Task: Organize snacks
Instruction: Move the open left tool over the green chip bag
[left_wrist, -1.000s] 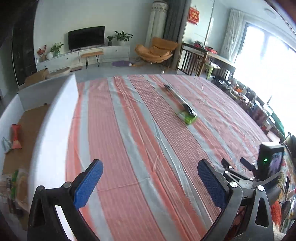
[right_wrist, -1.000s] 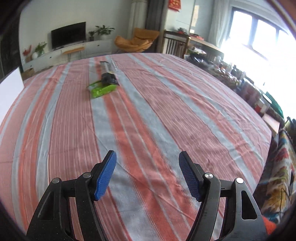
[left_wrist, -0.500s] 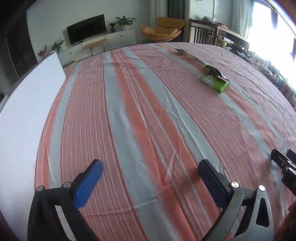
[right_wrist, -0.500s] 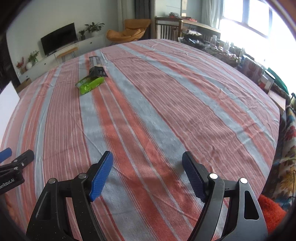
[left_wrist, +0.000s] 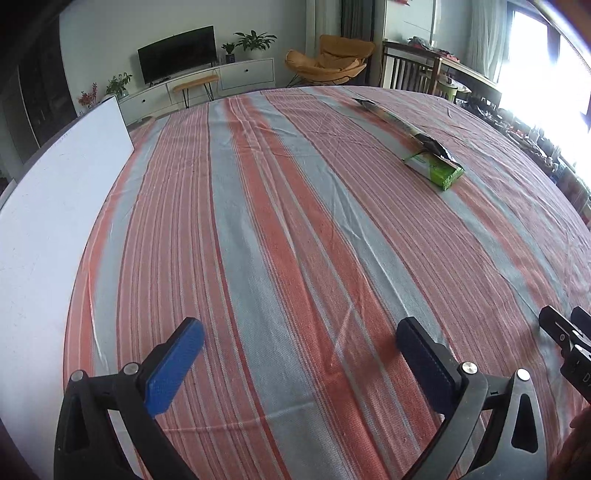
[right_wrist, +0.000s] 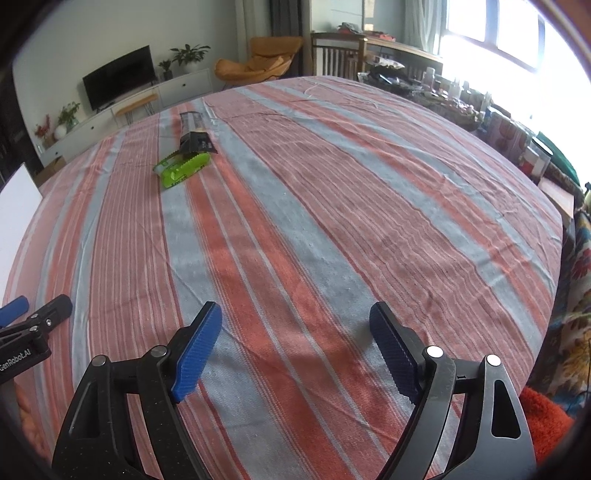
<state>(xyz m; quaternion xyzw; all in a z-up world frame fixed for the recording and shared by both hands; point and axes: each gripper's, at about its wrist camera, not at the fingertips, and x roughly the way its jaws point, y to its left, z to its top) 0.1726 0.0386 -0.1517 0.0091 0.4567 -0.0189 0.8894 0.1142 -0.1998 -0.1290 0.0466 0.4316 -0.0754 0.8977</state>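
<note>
While the striped tablecloth (right_wrist: 295, 221) lay bare beneath me, I held both tools low over its near edge. Beside my left stood the white box wall (left_wrist: 48, 229). My right gripper (right_wrist: 295, 347), jaws just widened, and my left gripper (left_wrist: 299, 354) both gaped with nothing between the pads. Far across lay the green snack pack (right_wrist: 183, 169) touching the dark long packet (right_wrist: 194, 134); reaching for one, I judged, could drag the other or bunch the cloth.
</note>
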